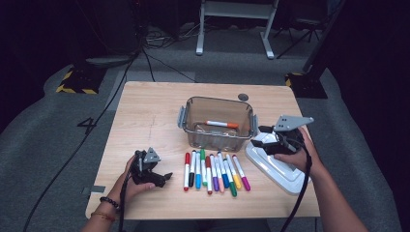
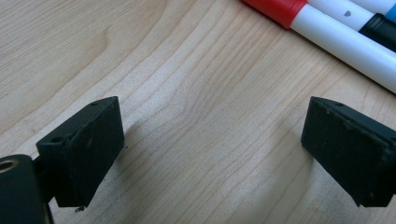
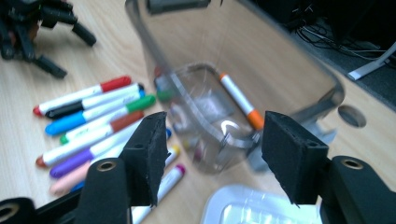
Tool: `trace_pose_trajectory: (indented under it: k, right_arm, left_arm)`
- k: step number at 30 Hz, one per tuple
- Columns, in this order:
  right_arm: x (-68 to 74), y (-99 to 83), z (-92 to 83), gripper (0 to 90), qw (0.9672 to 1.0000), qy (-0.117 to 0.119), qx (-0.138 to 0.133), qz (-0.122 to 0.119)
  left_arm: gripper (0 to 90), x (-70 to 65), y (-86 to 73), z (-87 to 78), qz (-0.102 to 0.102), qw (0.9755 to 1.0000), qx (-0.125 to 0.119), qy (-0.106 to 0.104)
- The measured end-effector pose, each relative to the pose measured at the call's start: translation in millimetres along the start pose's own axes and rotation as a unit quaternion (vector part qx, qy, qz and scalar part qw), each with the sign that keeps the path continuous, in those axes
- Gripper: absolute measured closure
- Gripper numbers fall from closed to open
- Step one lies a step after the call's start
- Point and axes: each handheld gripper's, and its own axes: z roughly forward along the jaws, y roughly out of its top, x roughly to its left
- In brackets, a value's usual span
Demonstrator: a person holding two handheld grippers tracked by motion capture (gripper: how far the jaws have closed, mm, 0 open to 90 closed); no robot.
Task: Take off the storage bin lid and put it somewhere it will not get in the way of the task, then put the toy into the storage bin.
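Observation:
A clear plastic box (image 1: 186, 121) stands mid-table with one orange-capped marker (image 1: 221, 124) lying in it. Several coloured markers (image 1: 212, 171) lie side by side in front of the box. My left gripper (image 1: 164, 178) rests low at the table's left, open, with bare wood between its jaws (image 2: 212, 149) and the red marker (image 2: 280, 7) just beyond them. My right gripper (image 1: 258, 136) hovers at the box's right side above a white lid (image 1: 275, 169). It is open with nothing between its jaws (image 3: 212, 154), facing the box (image 3: 299, 60) and the orange-capped marker (image 3: 240, 100).
A round cable hole (image 1: 243, 97) sits in the tabletop behind the box. Bare wood stretches across the table's left and back. Cables, a striped base (image 1: 77, 82) and white desk legs (image 1: 232, 29) stand on the grey floor beyond.

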Motion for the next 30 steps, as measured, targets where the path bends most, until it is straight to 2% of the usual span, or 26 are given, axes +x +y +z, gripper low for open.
trace_pose_trajectory:
  k: [5, 8, 16, 20, 26, 30]
  right_arm:
    - [16.5, -30.9, -2.0, 38.5, 0.9998, 0.003, -0.001, 0.017]
    - [27.0, -50.8, 3.6, 37.2, 0.9996, 0.006, 0.016, 0.021]
    - [37.9, -88.0, 23.6, 37.3, 0.9978, 0.019, 0.049, 0.039]
    - [40.0, -99.7, 27.6, 37.5, 0.9970, 0.020, 0.059, 0.047]
    - [44.0, -107.4, 32.1, 38.0, 0.9962, 0.029, 0.059, 0.057]
    - [53.1, -104.8, 37.7, 38.2, 0.9965, 0.038, 0.059, 0.047]
  left_arm:
    - [6.3, 0.1, 0.0, -0.1, 0.001, 1.0000, 0.000, 0.001]
    - [6.3, 0.1, 0.1, -0.1, 0.001, 1.0000, 0.000, 0.001]
    - [6.2, 0.3, 0.3, 0.5, 0.002, 1.0000, -0.001, -0.001]
    - [6.2, 0.5, 0.7, 0.8, 0.004, 1.0000, -0.001, -0.004]
    - [6.3, -0.1, 0.5, 0.5, 0.004, 1.0000, -0.001, -0.003]
    - [6.2, -0.1, 0.6, 0.4, 0.005, 1.0000, -0.001, -0.003]
